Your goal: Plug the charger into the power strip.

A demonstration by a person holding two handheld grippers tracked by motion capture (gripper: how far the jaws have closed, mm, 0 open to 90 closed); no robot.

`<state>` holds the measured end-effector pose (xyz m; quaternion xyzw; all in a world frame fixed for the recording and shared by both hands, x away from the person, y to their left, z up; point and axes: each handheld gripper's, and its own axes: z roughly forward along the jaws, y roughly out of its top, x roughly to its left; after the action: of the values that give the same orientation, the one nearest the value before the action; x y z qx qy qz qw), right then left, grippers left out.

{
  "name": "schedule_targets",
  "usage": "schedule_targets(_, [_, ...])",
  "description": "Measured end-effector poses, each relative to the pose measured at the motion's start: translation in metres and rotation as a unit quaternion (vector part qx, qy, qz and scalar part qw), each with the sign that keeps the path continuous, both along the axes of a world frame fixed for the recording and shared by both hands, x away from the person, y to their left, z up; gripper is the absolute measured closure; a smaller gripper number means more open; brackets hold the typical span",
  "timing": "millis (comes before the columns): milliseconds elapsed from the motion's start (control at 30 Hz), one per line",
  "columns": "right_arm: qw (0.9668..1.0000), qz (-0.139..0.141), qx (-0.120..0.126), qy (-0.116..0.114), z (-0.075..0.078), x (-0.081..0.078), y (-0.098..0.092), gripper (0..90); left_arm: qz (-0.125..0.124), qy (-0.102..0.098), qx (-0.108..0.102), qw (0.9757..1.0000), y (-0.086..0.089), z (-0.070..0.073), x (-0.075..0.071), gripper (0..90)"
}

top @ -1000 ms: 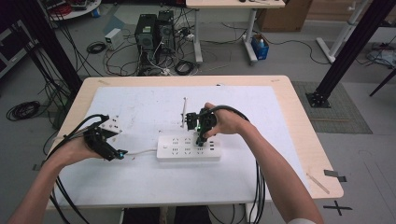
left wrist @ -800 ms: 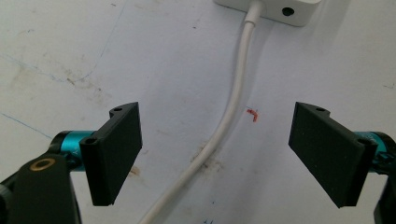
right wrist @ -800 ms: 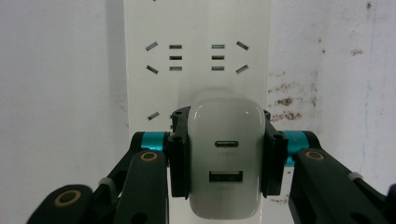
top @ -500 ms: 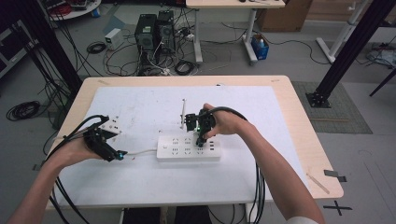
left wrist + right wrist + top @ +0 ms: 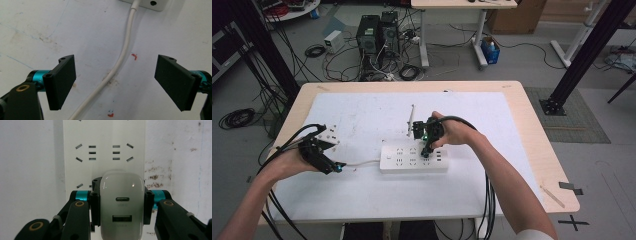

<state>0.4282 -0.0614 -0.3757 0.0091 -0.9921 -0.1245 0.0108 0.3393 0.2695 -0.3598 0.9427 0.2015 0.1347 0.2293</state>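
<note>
A white power strip (image 5: 412, 158) lies on the white mat (image 5: 362, 120) in the middle of the table. My right gripper (image 5: 427, 150) stands over its right part, shut on a white USB charger (image 5: 122, 205) with two ports facing the camera. The charger sits right at the strip's sockets (image 5: 103, 152); whether its pins are in I cannot tell. My left gripper (image 5: 332, 165) is open at the left, low over the strip's white cable (image 5: 120, 60), which runs between its two wide-apart jaws without touching them.
A thin grey rod (image 5: 411, 117) lies on the mat behind the strip. A small white block (image 5: 331, 134) sits by my left hand. Black cables (image 5: 489, 200) trail off the front edge. Computers and cords (image 5: 377, 35) are on the floor beyond the table.
</note>
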Motion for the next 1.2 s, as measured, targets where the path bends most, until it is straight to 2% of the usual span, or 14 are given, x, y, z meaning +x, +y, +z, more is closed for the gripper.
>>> schedule_targets(133, [0.9997, 0.003, 0.001, -0.024, -0.001, -0.007, 0.001, 62.5, 0.0, -0.002, 0.009, 1.0, 0.0, 0.001, -0.001, 17.5])
schedule_targets(233, [0.9992, -0.002, 0.005, -0.039, -0.002, -0.012, 0.0, 62.5, 0.0, -0.004, 0.003, 1.0, -0.001, 0.002, -0.002, 17.5])
schedule_targets(333, [0.9994, 0.005, -0.005, -0.034, -0.002, -0.01, 0.004, 62.4, -0.005, -0.003, 0.007, 1.0, -0.004, 0.002, -0.001, 17.5])
schedule_targets(400, [0.9999, 0.0, 0.001, -0.017, -0.003, -0.004, 0.004, 62.5, -0.004, -0.004, 0.004, 1.0, -0.003, 0.002, -0.002, 17.5])
schedule_targets(433, [0.9999, 0.0, 0.001, -0.017, -0.003, -0.004, 0.004, 62.5, -0.004, -0.004, 0.004, 1.0, -0.003, 0.002, -0.002, 17.5])
schedule_targets(467, [0.9998, -0.011, 0.015, -0.002, -0.004, -0.001, -0.001, 62.4, -0.003, -0.006, 0.005, 1.0, -0.002, 0.003, -0.003, 17.5])
schedule_targets(567, [0.9999, -0.004, 0.004, -0.014, -0.004, -0.005, 0.002, 62.2, -0.002, -0.009, 0.003, 1.0, 0.002, 0.005, -0.004, 17.5])
schedule_targets(667, [0.9998, -0.013, 0.008, -0.016, -0.004, -0.006, 0.002, 60.7, -0.002, -0.009, 0.001, 1.0, 0.004, 0.004, -0.004, 17.5])
schedule_targets(767, [0.9993, -0.029, 0.018, -0.013, -0.004, -0.007, 0.001, 47.7, 0.001, -0.007, -0.002, 1.0, 0.005, 0.002, -0.003, 17.4])
schedule_targets(800, [0.999, -0.034, 0.022, -0.018, -0.001, -0.007, 0.0, 40.5, -0.002, -0.007, 0.001, 1.0, 0.006, 0.002, -0.002, 17.4])
schedule_targets(900, [0.9974, -0.058, 0.039, -0.016, 0.009, -0.005, -0.005, 32.3, 0.0, -0.007, -0.002, 1.0, 0.007, 0.001, -0.001, 17.5])
schedule_targets(1000, [0.9953, -0.085, 0.027, -0.037, 0.019, -0.005, -0.013, 21.4, -0.005, -0.002, -0.002, 1.0, 0.006, 0.0, 0.001, 17.4])
schedule_targets(1133, [0.9911, -0.112, 0.031, -0.065, 0.031, -0.01, -0.024, 20.3, -0.012, 0.004, 0.007, 0.9999, 0.002, 0.004, 0.008, 17.4])
schedule_targets(1200, [0.989, -0.124, 0.031, -0.074, 0.037, -0.013, -0.03, 12.4, -0.014, 0.004, 0.009, 0.9999, 0.0, 0.008, 0.012, 17.4])
